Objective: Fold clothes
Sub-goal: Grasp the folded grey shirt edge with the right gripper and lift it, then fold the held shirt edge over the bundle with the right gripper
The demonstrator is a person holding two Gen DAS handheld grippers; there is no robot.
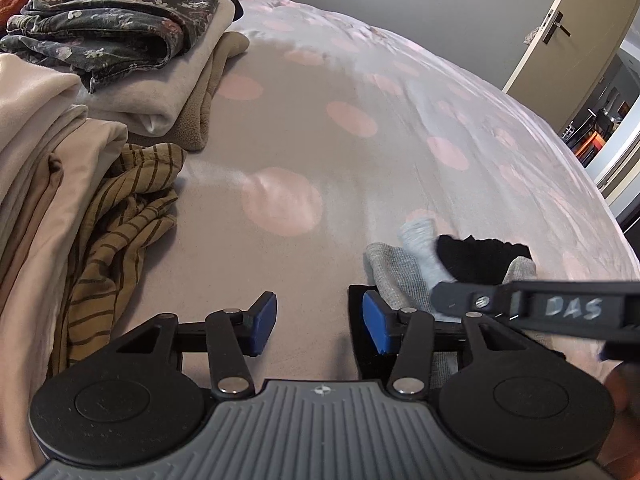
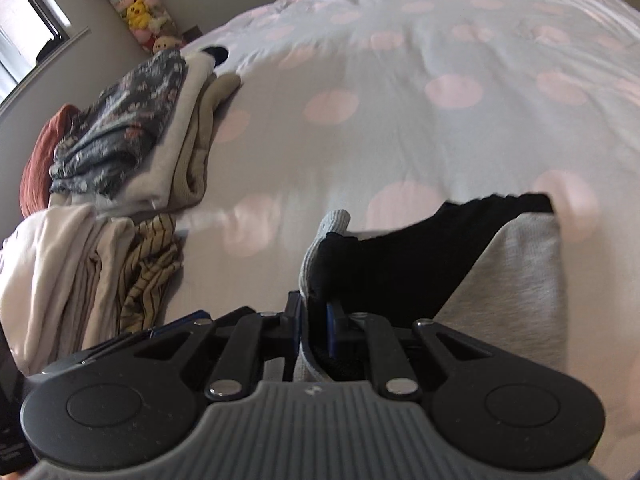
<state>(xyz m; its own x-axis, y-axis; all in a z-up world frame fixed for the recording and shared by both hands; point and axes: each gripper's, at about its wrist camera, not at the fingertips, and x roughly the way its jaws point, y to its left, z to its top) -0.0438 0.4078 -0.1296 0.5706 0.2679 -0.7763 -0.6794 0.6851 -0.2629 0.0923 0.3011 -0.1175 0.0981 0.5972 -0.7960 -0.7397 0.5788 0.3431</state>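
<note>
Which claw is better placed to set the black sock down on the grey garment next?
The right claw: it is already shut on the black sock directly over the grey garment. The left claw hangs open and empty beside it.

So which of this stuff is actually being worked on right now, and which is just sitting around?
In use:
- right hand-held gripper, shut on the grey and black sock
- left hand-held gripper, open, empty
- grey garment beneath

Lying about:
- floral garment on folded pile
- striped shirt
- plush toys
- door
</note>
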